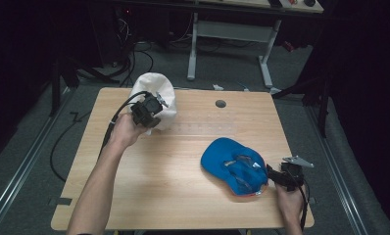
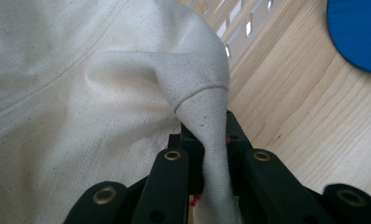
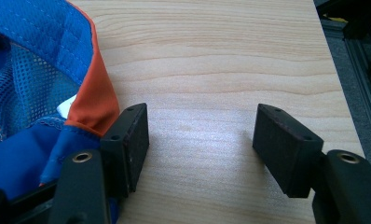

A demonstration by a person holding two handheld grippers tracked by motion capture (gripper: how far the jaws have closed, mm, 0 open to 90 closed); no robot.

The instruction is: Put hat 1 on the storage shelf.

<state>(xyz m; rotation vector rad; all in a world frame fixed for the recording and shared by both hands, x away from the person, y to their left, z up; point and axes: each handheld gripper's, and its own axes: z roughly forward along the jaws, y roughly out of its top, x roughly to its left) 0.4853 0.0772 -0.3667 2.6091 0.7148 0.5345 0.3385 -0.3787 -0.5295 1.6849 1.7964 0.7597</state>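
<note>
Cream canvas of the white hat (image 2: 104,93) bunches into a fold clenched by your left gripper (image 2: 211,154); your right gripper (image 3: 200,140) gapes released beside the blue mesh cap (image 3: 30,84).

The white cap (image 1: 156,95) is an off-white, cream cloth with tiny dark flecks in the weave. The blue cap (image 1: 234,166) is bright blue, with blue mesh lining inside, an orange edge along its brim and a small white tag. The desk (image 1: 173,171) is pale wood with a soft, wavy grain. Both grippers' fingers (image 3: 132,140) are matte black, with brass-coloured rivets behind them.
</note>
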